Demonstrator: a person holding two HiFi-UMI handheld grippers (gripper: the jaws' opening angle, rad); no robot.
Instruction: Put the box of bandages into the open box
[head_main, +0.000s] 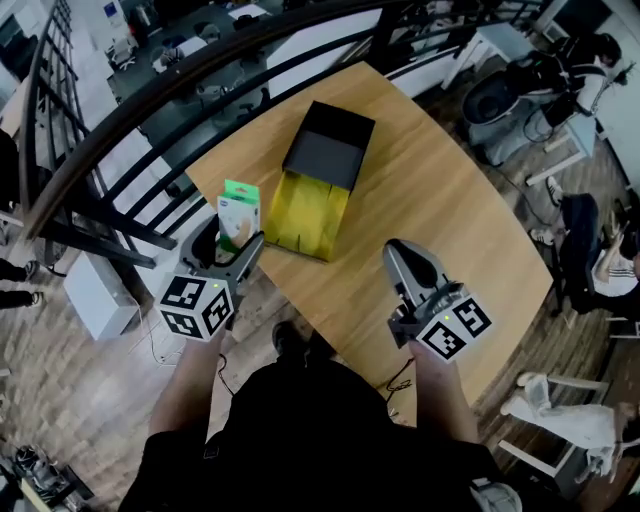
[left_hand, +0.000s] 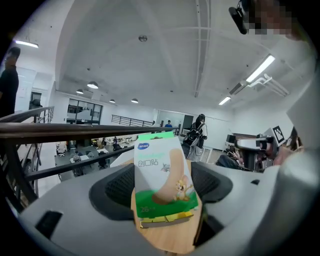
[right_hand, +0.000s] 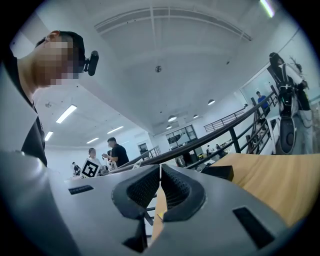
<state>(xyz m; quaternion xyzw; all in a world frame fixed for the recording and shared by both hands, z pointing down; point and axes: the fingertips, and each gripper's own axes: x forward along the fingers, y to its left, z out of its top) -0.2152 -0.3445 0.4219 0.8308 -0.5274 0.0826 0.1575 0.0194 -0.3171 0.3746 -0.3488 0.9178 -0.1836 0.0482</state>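
Note:
The box of bandages, green and white with a cartoon print, stands upright between the jaws of my left gripper near the table's left edge. In the left gripper view the box of bandages fills the gap between the two dark pads, so the left gripper is shut on it. The open box, with a black tray and a yellow flap, lies at the table's middle, just right of the bandages. My right gripper hovers over the near right part of the table, jaws pressed together and empty. The right gripper view shows the right gripper and the black box beyond it.
The wooden table is rounded, with its edge close behind both grippers. A black railing curves round its far and left sides. A white bin stands on the floor at left. Chairs and a seated person are at the right.

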